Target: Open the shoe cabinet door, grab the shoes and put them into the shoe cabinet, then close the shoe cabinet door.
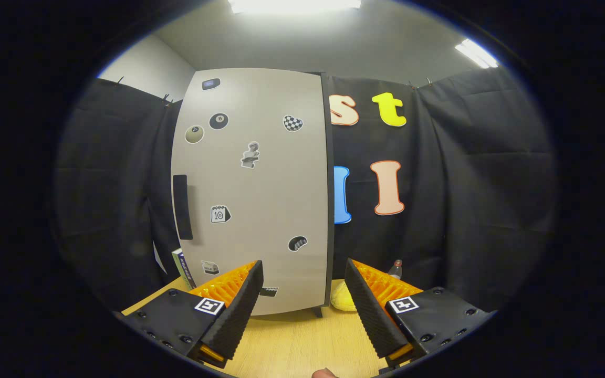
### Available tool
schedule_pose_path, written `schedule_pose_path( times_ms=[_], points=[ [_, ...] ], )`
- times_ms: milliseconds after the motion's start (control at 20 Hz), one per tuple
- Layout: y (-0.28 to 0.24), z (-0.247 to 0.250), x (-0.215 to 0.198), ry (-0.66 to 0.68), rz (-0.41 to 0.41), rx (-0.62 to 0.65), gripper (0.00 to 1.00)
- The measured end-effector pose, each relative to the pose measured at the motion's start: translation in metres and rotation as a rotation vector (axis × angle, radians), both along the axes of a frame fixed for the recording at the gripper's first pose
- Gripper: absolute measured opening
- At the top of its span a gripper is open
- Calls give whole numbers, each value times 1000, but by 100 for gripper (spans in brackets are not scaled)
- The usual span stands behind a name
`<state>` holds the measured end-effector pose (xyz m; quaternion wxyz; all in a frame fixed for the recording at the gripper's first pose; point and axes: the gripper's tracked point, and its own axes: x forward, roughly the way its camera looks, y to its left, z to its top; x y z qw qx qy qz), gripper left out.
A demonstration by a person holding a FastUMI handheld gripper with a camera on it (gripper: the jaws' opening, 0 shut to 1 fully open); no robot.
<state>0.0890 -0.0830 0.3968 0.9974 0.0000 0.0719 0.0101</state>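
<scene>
Pale wooden worktop (302, 341) runs to the shoe cabinet (252, 189) at frame centre, door shut. The claw (303, 299) hangs spread and empty before it. Risk — its recessed handle (182, 207) sits far left, so a finger could slip off. No shoes clearly visible — perhaps that yellow object (343, 300).

Your light wooden surface (292, 341) fills the lower middle of the frame. On it stands the shoe cabinet (252, 189), door closed, at centre; a yellow shoe (343, 300) lies just right of its base.
</scene>
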Motion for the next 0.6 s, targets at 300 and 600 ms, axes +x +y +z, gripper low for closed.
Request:
schedule_pose_path(
  times_ms=[300, 600],
  points=[
    [0, 0, 0, -8, 8, 1, 98],
    [0, 8, 1, -46, 7, 39, 98]
  ],
)
